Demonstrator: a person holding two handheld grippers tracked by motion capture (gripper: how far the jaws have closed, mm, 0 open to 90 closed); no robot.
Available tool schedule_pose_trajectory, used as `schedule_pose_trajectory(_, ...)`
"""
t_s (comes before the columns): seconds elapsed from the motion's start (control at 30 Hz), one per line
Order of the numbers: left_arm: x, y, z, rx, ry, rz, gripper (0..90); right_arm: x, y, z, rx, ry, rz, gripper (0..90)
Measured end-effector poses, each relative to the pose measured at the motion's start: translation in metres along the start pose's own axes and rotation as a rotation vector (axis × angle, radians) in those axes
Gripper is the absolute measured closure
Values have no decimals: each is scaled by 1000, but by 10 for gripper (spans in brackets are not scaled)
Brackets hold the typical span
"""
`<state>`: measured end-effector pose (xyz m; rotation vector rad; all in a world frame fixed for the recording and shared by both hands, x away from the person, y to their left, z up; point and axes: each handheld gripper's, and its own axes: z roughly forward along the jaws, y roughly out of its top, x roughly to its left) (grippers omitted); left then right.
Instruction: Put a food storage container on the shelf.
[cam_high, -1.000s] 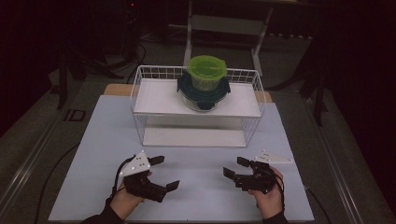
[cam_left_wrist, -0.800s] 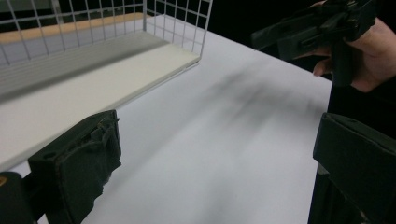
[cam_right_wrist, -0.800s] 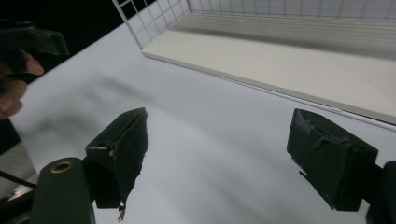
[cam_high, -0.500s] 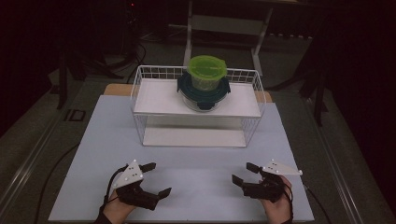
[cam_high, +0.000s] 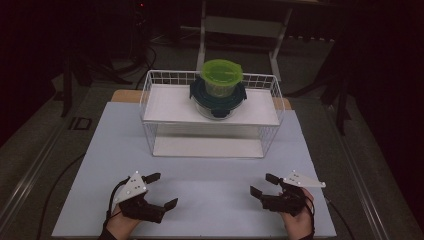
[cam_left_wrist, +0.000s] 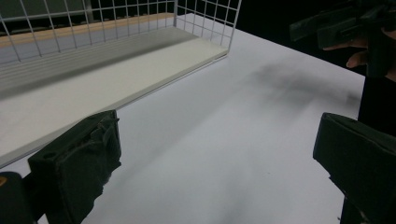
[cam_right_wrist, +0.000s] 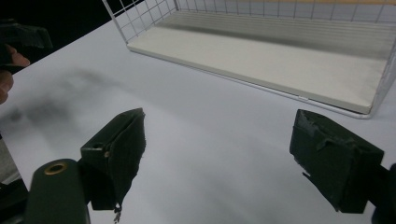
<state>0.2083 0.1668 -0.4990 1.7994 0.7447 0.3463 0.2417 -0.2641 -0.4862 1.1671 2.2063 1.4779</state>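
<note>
A green-lidded tub (cam_high: 221, 76) sits stacked on a dark teal-lidded bowl (cam_high: 218, 102) on the upper board of a white wire rack (cam_high: 150, 86). My left gripper (cam_high: 164, 189) rests low over the white table (cam_high: 210, 200) near its front left, open and empty. At the front right my right gripper (cam_high: 261, 184) is also open and empty. In the left gripper view its jaws stand wide apart (cam_left_wrist: 219, 163), with the rack's lower board (cam_left_wrist: 116, 74) ahead. The right gripper view shows the same spread (cam_right_wrist: 219, 154) facing the rack (cam_right_wrist: 280, 60).
The rack stands at the table's far middle, and its lower board (cam_high: 207, 146) is bare. The right gripper (cam_left_wrist: 345, 23) appears at the top right of the left gripper view. A hand on the left gripper (cam_right_wrist: 21, 39) shows at the right gripper view's top left. Dark floor and stands surround the table.
Both grippers have drawn back toward the table's front edge and a little farther apart. Both have stayed open. The stacked containers have not moved.
</note>
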Motion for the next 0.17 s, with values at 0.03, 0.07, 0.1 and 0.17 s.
schedule_pose_trajectory(0.03, 0, 0, 0, -3, -2, -3, 5, 0, 0, 1, 2, -3, -2, 179)
schedule_pose_trajectory(0.07, -1, 0, 0, -7, -4, -6, 5, 0, -1, 1, 4, -5, -4, 179)
schedule_pose_trajectory(0.1, -1, 0, 0, -5, -4, -5, 5, 0, -1, 1, 5, -2, -2, 179)
schedule_pose_trajectory(0.17, -2, 0, 0, -8, -6, 2, 5, 0, -1, 2, 10, -2, -5, 179)
